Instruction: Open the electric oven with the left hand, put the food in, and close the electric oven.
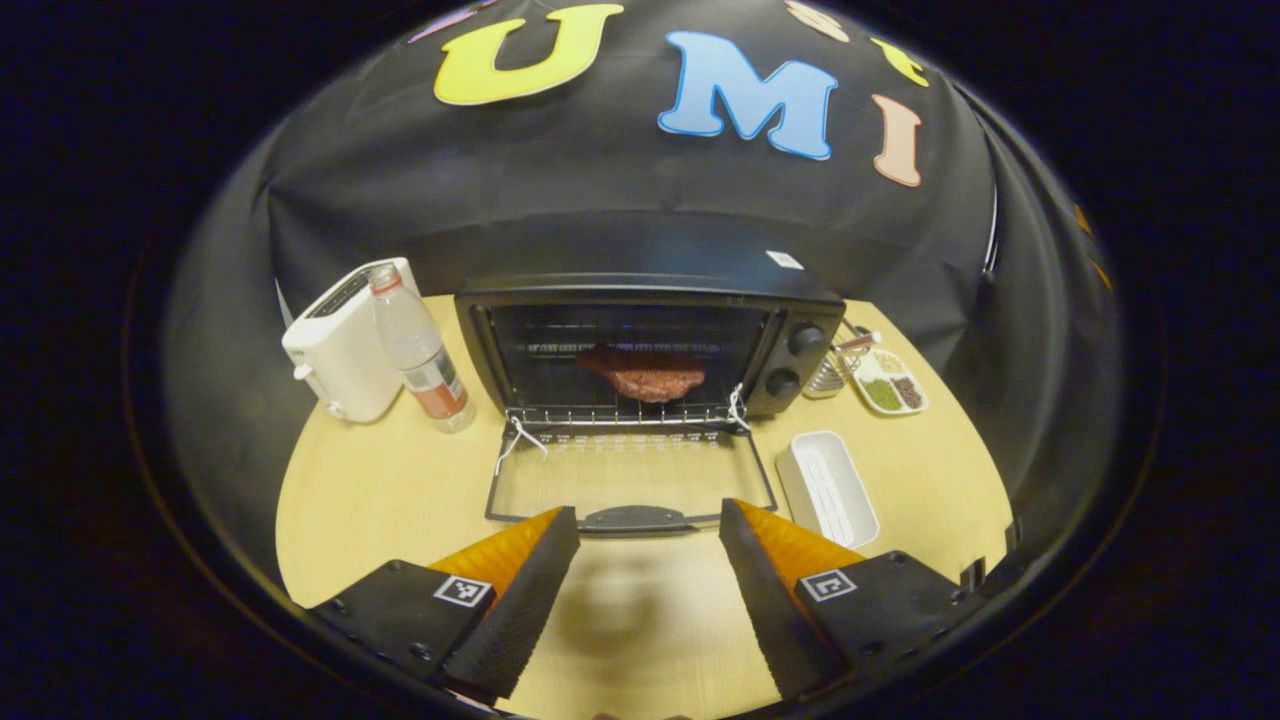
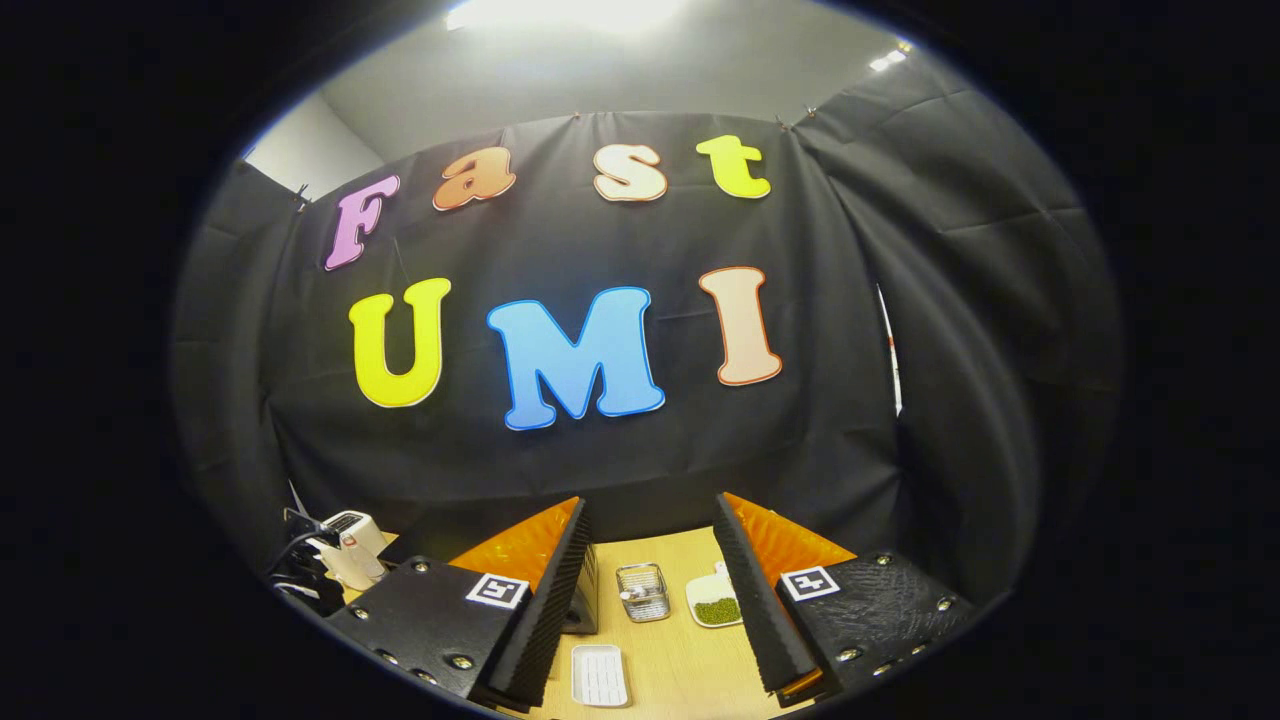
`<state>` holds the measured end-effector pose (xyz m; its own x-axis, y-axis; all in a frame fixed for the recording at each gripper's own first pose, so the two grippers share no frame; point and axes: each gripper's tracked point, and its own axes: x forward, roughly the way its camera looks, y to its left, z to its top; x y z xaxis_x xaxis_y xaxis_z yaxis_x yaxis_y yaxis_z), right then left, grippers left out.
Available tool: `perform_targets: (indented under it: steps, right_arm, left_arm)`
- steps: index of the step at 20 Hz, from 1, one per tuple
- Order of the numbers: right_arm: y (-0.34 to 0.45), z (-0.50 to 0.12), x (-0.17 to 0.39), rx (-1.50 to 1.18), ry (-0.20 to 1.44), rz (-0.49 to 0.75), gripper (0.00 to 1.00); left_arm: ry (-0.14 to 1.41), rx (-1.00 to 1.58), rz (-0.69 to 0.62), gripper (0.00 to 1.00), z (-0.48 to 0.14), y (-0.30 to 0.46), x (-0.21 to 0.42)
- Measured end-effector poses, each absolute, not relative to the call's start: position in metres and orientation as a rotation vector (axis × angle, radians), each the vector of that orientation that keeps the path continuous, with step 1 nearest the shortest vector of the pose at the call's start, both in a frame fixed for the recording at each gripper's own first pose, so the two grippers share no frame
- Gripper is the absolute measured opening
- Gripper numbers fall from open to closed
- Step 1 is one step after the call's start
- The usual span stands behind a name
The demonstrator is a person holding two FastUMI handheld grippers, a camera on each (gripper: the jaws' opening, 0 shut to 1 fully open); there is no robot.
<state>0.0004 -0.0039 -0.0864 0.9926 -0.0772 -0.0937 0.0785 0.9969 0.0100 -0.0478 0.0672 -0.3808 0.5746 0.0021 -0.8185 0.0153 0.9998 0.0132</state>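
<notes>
On the oven (image 1: 640, 340) rack sits a brown meat patty (image 1: 645, 372), door down, before the spread left hand-held gripper (image 1: 648, 520).

Dim booth, ceiling glare overhead, sharp centre, fisheye-bent edges.

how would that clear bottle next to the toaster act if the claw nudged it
The bottle stands upright, tall and narrow, so a push near its cap would likely tip it. It looks like thin clear plastic, mostly empty, so probably light and easy to slide on the smooth table. It nearly touches the toaster, which may stop a leftward fall.
</notes>
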Motion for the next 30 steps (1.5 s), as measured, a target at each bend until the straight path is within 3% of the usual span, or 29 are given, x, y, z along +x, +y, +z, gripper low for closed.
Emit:
perform_targets:
  steps: [6, 15, 17, 22, 26, 30]
  right_arm:
    - [-0.022, -0.091, -0.003, 0.013, 0.108, -0.110, 0.77]
    - [-0.038, -0.101, -0.005, 0.012, 0.137, -0.154, 0.77]
    - [-0.040, -0.102, -0.005, 0.010, 0.142, -0.160, 0.77]
    - [-0.042, -0.104, -0.002, 0.006, 0.151, -0.171, 0.77]
    - [-0.037, -0.107, 0.001, -0.002, 0.162, -0.163, 0.77]
    - [-0.025, -0.108, 0.004, -0.008, 0.167, -0.138, 0.77]
  left_arm:
    - [1.112, 0.040, 0.001, 1.00, -0.434, 0.072, -0.064]
    - [1.292, 0.023, 0.014, 0.93, -0.489, 0.076, -0.064]
    - [1.325, 0.028, 0.040, 0.96, -0.499, 0.084, -0.064]
    - [1.364, 0.009, 0.051, 0.93, -0.515, 0.087, -0.061]
    - [1.378, 0.053, 0.032, 1.00, -0.522, 0.089, -0.057]
    - [1.367, 0.034, 0.031, 0.96, -0.518, 0.088, -0.057]
